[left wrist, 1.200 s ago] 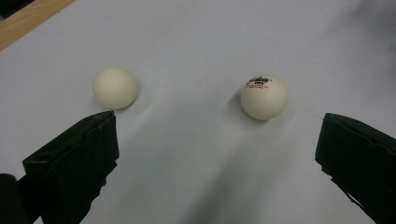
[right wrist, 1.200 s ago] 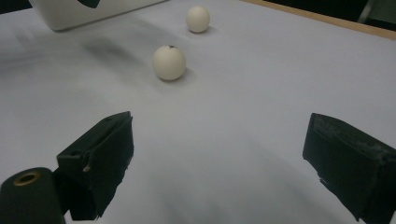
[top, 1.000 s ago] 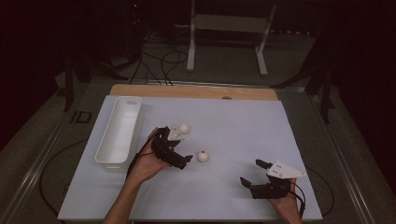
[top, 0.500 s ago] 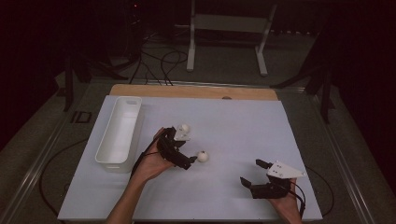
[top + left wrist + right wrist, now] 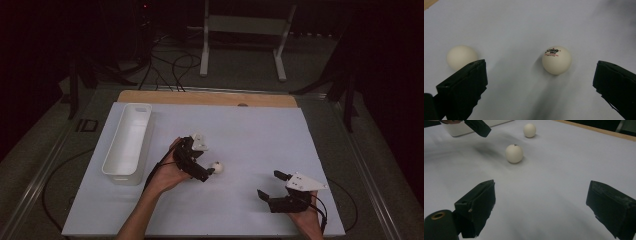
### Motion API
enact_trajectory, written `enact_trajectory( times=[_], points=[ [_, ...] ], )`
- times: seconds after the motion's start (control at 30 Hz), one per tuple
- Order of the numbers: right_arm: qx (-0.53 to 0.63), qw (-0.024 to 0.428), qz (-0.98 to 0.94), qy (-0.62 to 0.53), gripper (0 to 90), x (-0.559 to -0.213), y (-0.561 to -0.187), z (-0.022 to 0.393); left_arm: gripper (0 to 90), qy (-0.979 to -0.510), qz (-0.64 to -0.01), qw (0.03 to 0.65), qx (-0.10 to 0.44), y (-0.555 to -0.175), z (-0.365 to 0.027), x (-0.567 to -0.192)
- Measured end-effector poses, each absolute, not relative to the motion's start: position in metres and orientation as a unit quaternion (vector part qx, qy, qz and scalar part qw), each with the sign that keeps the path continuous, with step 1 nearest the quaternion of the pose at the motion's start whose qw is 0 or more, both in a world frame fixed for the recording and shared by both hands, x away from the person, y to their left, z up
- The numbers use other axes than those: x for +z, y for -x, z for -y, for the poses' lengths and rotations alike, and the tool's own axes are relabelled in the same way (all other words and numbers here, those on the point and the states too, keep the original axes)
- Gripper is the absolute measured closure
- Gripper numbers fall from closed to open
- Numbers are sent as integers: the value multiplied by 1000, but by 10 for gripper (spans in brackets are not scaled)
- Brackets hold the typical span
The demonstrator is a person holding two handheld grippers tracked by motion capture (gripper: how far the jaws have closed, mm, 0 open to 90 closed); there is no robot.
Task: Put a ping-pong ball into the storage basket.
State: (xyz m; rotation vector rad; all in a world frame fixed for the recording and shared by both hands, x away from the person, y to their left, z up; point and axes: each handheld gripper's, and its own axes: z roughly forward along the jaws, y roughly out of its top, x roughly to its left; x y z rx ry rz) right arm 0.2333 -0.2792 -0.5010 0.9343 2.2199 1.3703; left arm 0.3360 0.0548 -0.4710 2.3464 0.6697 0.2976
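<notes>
We had our left tool [image 5: 540,82] spread wide above the pale blue surface [image 5: 260,130], its black jaws standing either side of the small white table-tennis ball with red and black print [image 5: 556,60]. That printed ball [image 5: 217,167] lay loose on the sheet near the middle, touching neither jaw. A second, plain white ball [image 5: 461,56] sat just beyond the left jaw. Our right tool [image 5: 272,189] rested well apart near the front edge, jaws likewise wide and holding nothing. The long white plastic tray [image 5: 114,168] waited empty on the left.

We judged the main risk to be the ball rolling: a light, round thing will skitter away if one jaw reaches it first. Closing off-centre could squirt it out, perhaps toward the plain ball.
</notes>
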Motion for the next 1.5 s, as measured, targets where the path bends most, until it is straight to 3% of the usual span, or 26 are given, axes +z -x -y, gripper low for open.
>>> enact_trajectory(
  times=[1.5],
  points=[
    [486, 185, -787, -332, 82, -501, -234, 280, 1, -919, -244, 299, 79, -346, -19, -500]
  ],
)
